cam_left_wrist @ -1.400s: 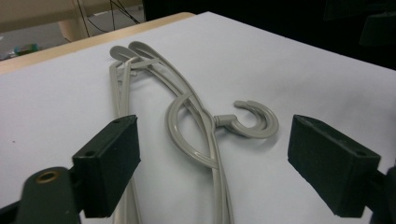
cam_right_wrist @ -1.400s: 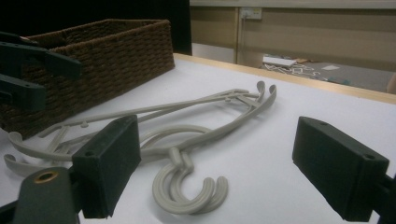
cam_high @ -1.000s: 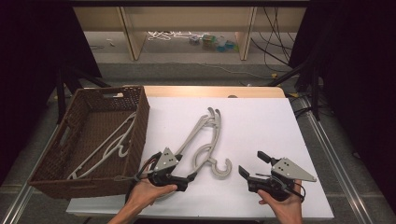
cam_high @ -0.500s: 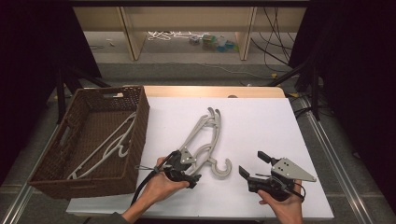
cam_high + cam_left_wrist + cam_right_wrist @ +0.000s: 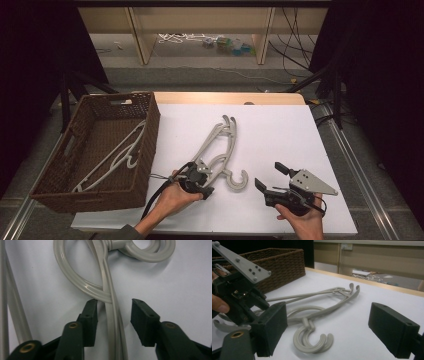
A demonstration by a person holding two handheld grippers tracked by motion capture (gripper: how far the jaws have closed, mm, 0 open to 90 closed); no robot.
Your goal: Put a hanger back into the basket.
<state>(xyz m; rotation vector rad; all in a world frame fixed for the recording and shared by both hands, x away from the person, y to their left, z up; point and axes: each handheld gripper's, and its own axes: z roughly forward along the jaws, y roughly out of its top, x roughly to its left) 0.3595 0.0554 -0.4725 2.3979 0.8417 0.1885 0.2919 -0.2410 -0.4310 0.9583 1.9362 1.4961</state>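
Note:
Two grey plastic hangers (image 5: 220, 145) lie stacked on the white table (image 5: 280, 130), their hooks (image 5: 239, 181) pointing to the front. My left gripper (image 5: 204, 173) is tipped down over their lower end. In the left gripper view it (image 5: 113, 306) is open, with one jaw on each side of the hangers' thin bars (image 5: 112, 322) just below a loop. My right gripper (image 5: 268, 175) hovers open near the front right with nothing in it. In the right gripper view its pads (image 5: 272, 325) frame the hooks (image 5: 312, 340) and the left gripper (image 5: 237, 290).
A brown wicker basket (image 5: 145, 150) stands at the left with a white hanger (image 5: 112, 157) inside, close beside the left hand. Shelving and cables lie beyond the table's far edge (image 5: 225, 97). The table's right half is bare white.
My left gripper has moved right from the table's front left onto the hangers and tipped down over their bars. The right gripper has held still.

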